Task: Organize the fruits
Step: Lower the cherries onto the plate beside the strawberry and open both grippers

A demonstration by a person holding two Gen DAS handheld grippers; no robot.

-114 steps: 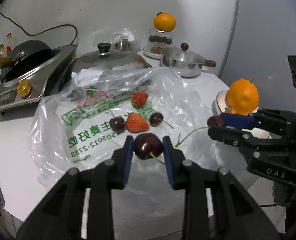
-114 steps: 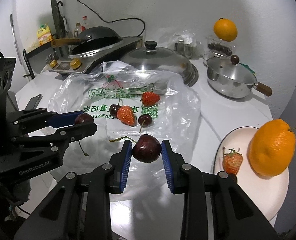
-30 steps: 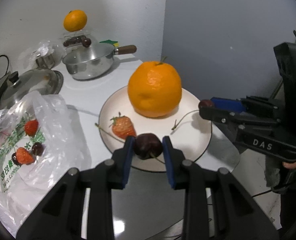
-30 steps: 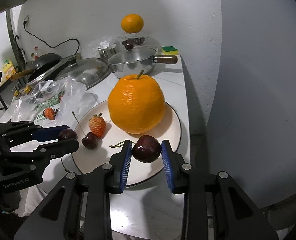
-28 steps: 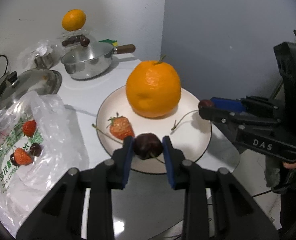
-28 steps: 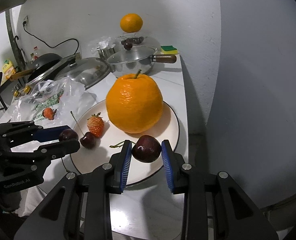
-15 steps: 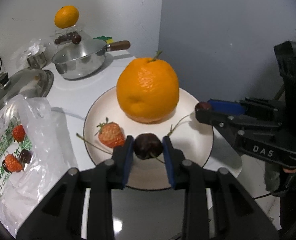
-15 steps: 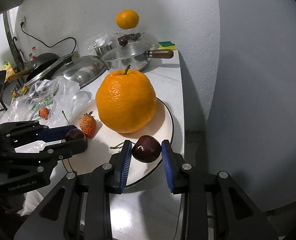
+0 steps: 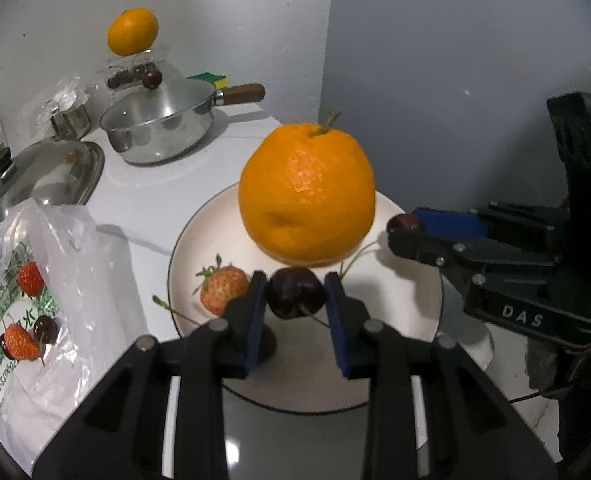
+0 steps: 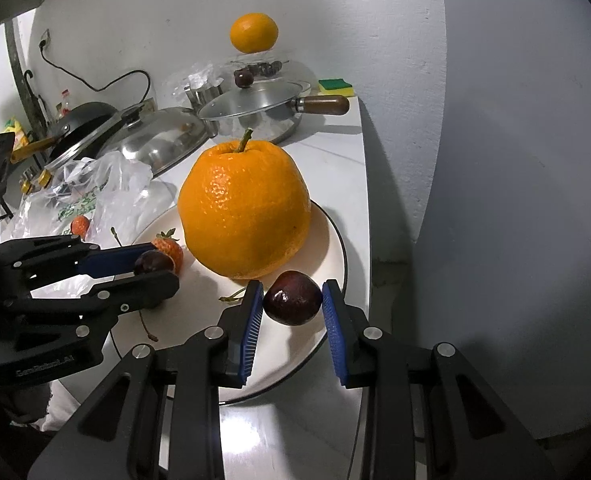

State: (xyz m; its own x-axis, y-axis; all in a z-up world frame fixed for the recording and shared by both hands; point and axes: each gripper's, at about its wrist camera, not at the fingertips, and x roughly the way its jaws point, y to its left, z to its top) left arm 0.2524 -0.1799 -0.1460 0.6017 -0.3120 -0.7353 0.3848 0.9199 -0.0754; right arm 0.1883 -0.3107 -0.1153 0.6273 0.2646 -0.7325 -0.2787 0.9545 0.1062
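A cream plate (image 9: 395, 364) (image 10: 331, 248) holds a big orange (image 9: 307, 196) (image 10: 243, 208) and a strawberry (image 9: 219, 292) (image 10: 169, 250). My left gripper (image 9: 295, 300) (image 10: 151, 268) is shut on a dark cherry (image 9: 295, 292) (image 10: 153, 262), low over the plate's near part, just in front of the orange. My right gripper (image 10: 292, 300) (image 9: 403, 228) is shut on a second dark cherry (image 10: 292, 298) (image 9: 405, 222) over the plate's right side, next to the orange. On a clear plastic bag (image 9: 75, 264) left of the plate lie two strawberries and a cherry (image 9: 45, 326).
Behind the plate stand a steel pan with a wooden handle (image 9: 159, 128) (image 10: 255, 112), a large steel lid (image 9: 35, 176) (image 10: 151, 140), a second orange (image 9: 133, 31) (image 10: 254, 33) atop a clear container, and a sponge (image 10: 335, 87). The counter's edge and grey wall lie right of the plate.
Both grippers, each still holding its cherry, have come closer to the plate and a little lower. The orange now looms larger in both views.
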